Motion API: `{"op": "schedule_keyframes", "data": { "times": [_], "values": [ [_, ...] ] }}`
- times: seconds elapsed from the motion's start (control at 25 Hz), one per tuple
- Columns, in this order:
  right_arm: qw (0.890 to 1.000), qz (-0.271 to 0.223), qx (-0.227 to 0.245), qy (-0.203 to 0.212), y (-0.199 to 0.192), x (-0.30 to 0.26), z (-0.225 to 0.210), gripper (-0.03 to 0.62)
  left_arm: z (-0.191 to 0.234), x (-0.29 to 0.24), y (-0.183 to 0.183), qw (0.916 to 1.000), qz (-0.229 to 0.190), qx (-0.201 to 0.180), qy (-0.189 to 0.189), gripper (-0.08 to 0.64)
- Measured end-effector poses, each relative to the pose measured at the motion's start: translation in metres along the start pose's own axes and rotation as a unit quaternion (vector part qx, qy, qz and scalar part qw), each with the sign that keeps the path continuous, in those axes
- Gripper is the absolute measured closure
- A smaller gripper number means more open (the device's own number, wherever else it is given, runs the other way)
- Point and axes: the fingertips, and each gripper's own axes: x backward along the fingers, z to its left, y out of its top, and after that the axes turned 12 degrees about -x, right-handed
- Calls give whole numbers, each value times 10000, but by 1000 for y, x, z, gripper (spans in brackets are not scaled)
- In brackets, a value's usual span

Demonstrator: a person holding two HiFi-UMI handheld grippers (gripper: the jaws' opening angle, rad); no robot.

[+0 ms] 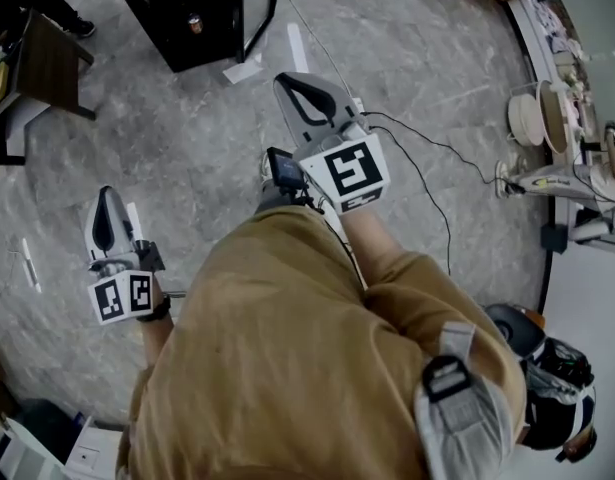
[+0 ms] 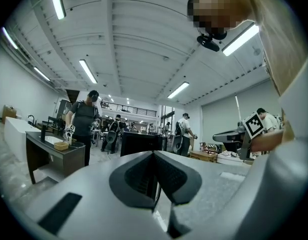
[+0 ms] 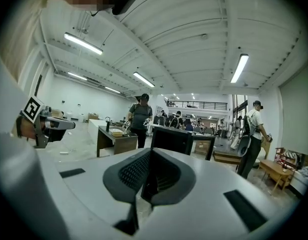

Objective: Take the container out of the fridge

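Right now: left hand-held gripper [image 1: 106, 200] and right hand-held gripper [image 1: 290, 86] hover over the floor [image 1: 187, 148], jaws pressed together, nothing between them.
Black fridge [image 1: 202, 13] stands ahead, well apart from both; the container cannot be made out inside. Between lie white tape strips [image 1: 299, 46], and a black cable [image 1: 427, 163] trails beside the right one; a wooden bench [image 1: 47, 68] sits off left.

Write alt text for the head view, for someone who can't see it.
Seen from above, a person in a tan shirt holds the left gripper and the right gripper, both shut and empty, above a grey stone floor. A black fridge stands ahead.
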Motion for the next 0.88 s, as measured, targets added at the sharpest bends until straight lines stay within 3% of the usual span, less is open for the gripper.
{"op": "schedule_keyframes", "data": {
  "times": [0.64, 0.88],
  "values": [
    [9983, -44, 51, 582, 34, -153, -184, 589, -34, -235, 15, 9996, 108, -42, 260, 558],
    [9971, -65, -77, 749, 32, -181, -235, 589, -55, -290, 21, 9992, 187, -103, 338, 558]
  ]
}}
